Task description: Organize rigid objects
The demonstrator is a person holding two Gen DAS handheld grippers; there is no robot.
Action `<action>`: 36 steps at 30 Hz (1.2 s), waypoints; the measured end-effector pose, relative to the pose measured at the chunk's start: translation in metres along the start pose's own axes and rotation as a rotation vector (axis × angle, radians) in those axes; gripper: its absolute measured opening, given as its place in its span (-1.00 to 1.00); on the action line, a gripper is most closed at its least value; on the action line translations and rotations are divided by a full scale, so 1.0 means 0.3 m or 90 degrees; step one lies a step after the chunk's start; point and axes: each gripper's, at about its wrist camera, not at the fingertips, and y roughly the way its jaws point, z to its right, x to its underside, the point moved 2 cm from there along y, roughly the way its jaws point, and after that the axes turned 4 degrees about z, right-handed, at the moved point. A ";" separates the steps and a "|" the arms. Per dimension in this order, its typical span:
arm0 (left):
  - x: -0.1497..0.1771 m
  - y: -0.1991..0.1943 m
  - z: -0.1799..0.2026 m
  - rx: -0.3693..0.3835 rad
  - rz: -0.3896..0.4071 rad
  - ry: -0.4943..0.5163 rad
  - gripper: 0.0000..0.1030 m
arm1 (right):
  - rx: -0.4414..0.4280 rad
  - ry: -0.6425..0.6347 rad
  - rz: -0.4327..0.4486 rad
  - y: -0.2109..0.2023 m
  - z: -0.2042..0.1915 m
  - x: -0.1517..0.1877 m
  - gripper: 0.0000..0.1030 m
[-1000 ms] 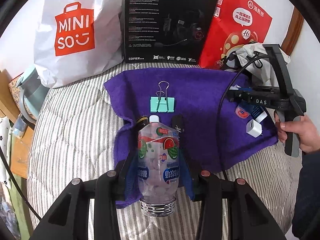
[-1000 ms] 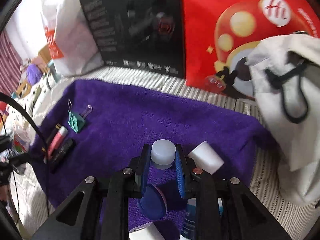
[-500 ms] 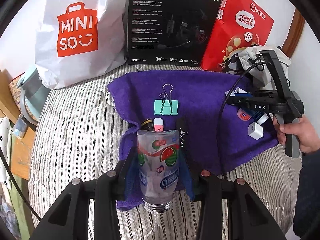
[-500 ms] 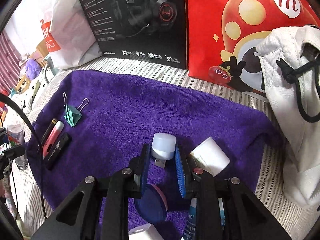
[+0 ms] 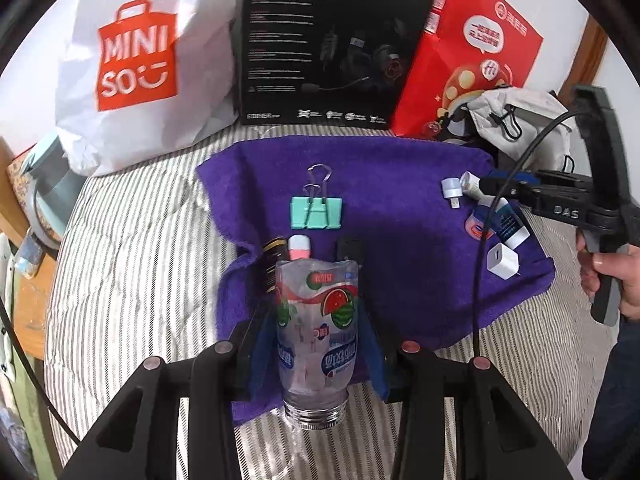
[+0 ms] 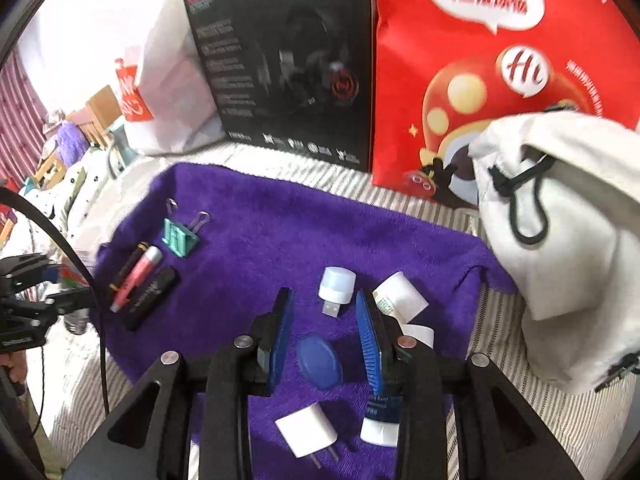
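A purple towel [image 5: 400, 184] lies on striped bedding. My left gripper [image 5: 316, 320] is shut on a clear plastic bottle [image 5: 318, 332] with a watermelon label, its neck toward the camera, above the towel's near edge. Ahead of it lie a teal binder clip [image 5: 316, 212], a pink tube [image 6: 138, 276], a black pen [image 6: 128, 266] and a black USB stick [image 6: 150, 298]. My right gripper [image 6: 324, 320] is open. A white USB light [image 6: 337, 286] lies free just beyond its fingertips. A blue tin [image 6: 319, 362] and a white charger [image 6: 306, 432] lie under it.
A white Miniso bag [image 5: 132, 60], a black headset box [image 5: 328, 44] and a red paper bag [image 5: 476, 52] stand along the back. A white drawstring pouch [image 6: 560, 216] crowds the towel's right end. Two small tubes [image 6: 400, 298] lie beside the right finger.
My right gripper has opened and let the USB light drop onto the towel, then drawn back. The left gripper still holds the bottle, lifted a little.
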 end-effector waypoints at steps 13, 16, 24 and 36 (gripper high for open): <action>-0.093 0.155 0.144 0.026 -0.045 0.071 -0.25 | 0.008 0.030 0.066 -0.260 0.028 0.138 -0.30; -0.094 0.200 0.179 0.030 -0.060 0.084 -0.25 | 0.011 0.032 0.069 -0.299 0.034 0.179 -0.30; -0.086 0.292 0.266 0.005 -0.090 0.122 -0.25 | -0.001 0.073 0.071 -0.360 0.065 0.293 -0.28; -0.036 0.273 0.283 -0.010 -0.074 0.122 0.15 | 0.001 0.133 0.049 -0.417 0.092 0.471 -0.26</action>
